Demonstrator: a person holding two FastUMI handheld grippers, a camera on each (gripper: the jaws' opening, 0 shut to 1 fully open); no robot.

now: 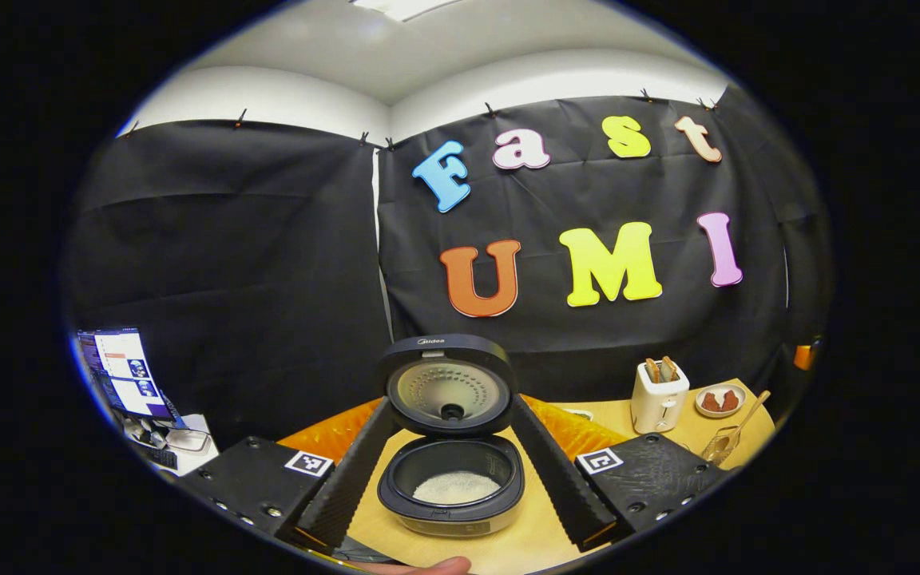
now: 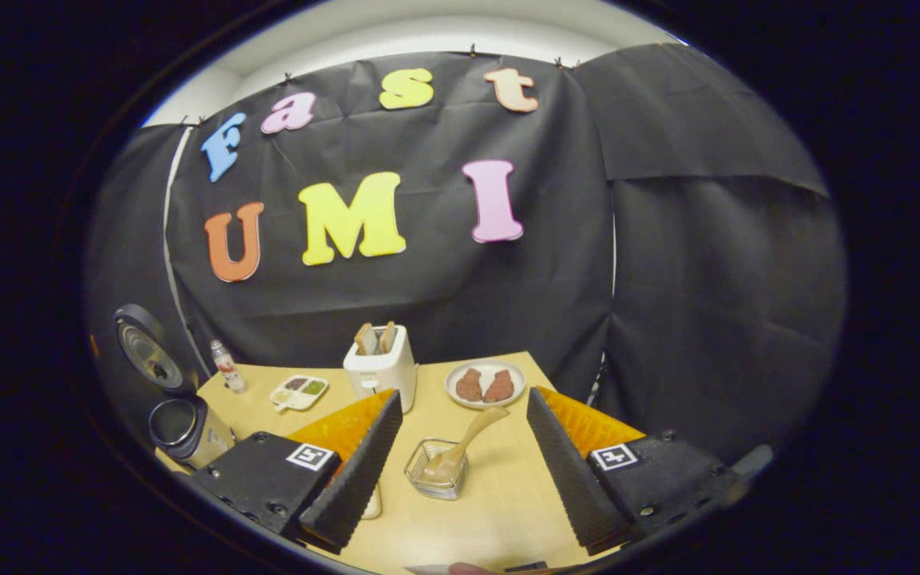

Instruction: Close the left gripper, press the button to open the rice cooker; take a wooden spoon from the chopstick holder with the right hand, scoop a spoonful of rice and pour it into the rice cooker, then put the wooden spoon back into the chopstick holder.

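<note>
Right gripper [image 2: 460, 471] level, jaws wide apart around wooden spoon [image 2: 464, 443].

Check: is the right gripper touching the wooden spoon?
Apart. The right gripper view shows the right gripper open, the wooden spoon standing in its clear holder on the table beyond, bare tabletop between each finger and the spoon.

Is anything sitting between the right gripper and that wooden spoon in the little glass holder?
Nothing visible does. In the right gripper view the wooden spoon leans in the glass holder straight ahead of the open right gripper, with only bare table before it. The toaster and plate stand behind.
</note>
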